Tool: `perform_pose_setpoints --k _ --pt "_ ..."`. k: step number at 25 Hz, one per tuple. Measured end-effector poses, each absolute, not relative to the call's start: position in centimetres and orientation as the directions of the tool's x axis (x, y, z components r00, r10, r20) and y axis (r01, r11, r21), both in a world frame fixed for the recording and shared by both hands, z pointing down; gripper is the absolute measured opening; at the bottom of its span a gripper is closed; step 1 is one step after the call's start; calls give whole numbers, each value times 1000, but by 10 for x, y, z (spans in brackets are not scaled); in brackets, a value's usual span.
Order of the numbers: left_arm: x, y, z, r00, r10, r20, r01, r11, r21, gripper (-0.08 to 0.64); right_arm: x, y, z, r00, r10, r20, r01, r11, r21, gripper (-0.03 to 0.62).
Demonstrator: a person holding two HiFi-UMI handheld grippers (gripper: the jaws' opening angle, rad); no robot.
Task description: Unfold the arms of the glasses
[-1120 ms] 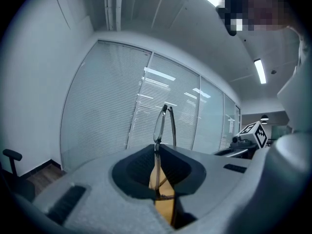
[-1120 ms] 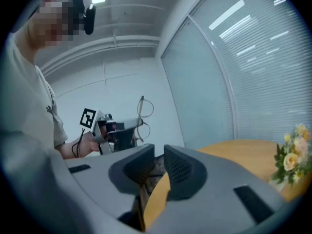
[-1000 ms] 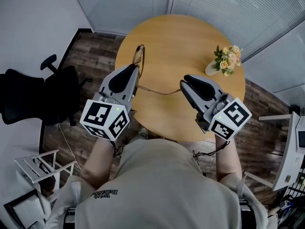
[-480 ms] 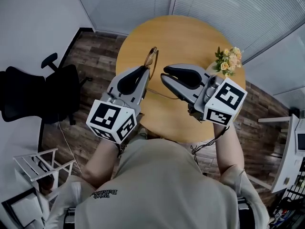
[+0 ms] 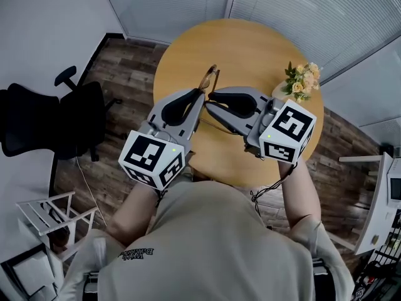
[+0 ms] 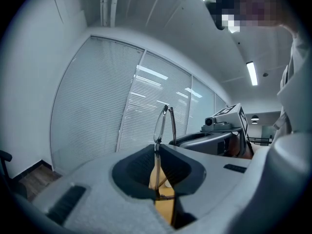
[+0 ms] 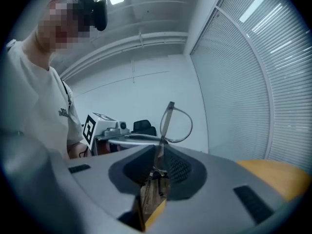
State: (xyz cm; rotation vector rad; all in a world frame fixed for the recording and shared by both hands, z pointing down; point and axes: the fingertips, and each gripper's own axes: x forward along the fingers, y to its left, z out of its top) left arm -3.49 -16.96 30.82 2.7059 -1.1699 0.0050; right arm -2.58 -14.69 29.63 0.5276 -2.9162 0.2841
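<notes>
Mid-step: glasses [image 5: 210, 79] held above table [image 5: 250, 49], centre frame. left gripper [image 5: 199, 96] clamped on the rim; right gripper [image 5: 212, 98] clamped just beside it, likely on an arm. Next: right swings the arm out, left steady.

Above the round table [image 5: 250, 49], the glasses [image 5: 210, 79] sit between left gripper [image 5: 200, 93] and right gripper [image 5: 210, 99]. Flowers [image 5: 299, 80] lie at its right edge, an office chair [image 5: 56, 115] left of it.

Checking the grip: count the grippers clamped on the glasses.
2. The left gripper clamps the glasses by the frame; the right gripper clamps them alongside, above the round table.
</notes>
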Motion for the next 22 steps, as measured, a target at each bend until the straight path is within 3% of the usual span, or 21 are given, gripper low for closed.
perform_pose_setpoints --k 22 --pt "-46 -180 311 664 -743 86 -746 -649 146 46 0 -149 293 -904 -365 223 -397 910 -121 43"
